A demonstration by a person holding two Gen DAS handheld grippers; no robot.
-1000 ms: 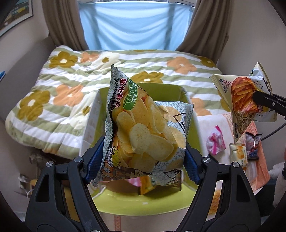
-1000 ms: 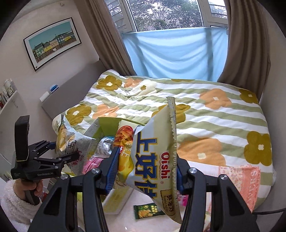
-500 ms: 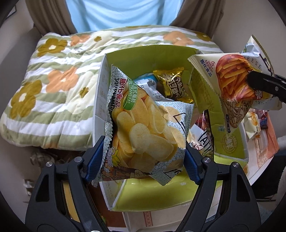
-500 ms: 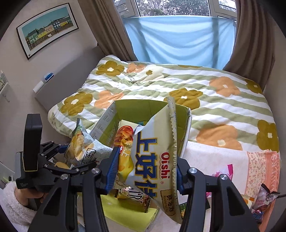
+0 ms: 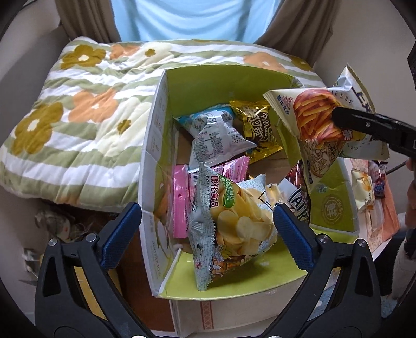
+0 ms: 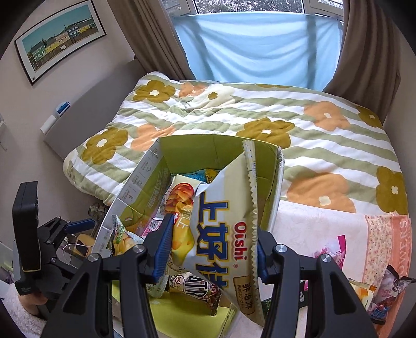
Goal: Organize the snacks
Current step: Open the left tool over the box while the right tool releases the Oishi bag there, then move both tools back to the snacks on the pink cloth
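snacks fill the green carton [image 5: 218,78]; left tongs [image 5: 206,223] gape around the potato chip bag [image 5: 234,221], right tongs [image 6: 212,244] grip the oishi bag [image 6: 223,223]; some packets left on the table [image 6: 312,221].

A bed covered by a green-striped floral quilt [image 6: 234,122] is seen across the middle of the frame. Behind it, a window [image 6: 249,6] is hung with a light blue cloth [image 6: 254,46] and flanked by brown curtains [image 6: 364,52]. A framed picture of coloured houses [image 6: 58,39] is mounted on the pale wall at upper left.
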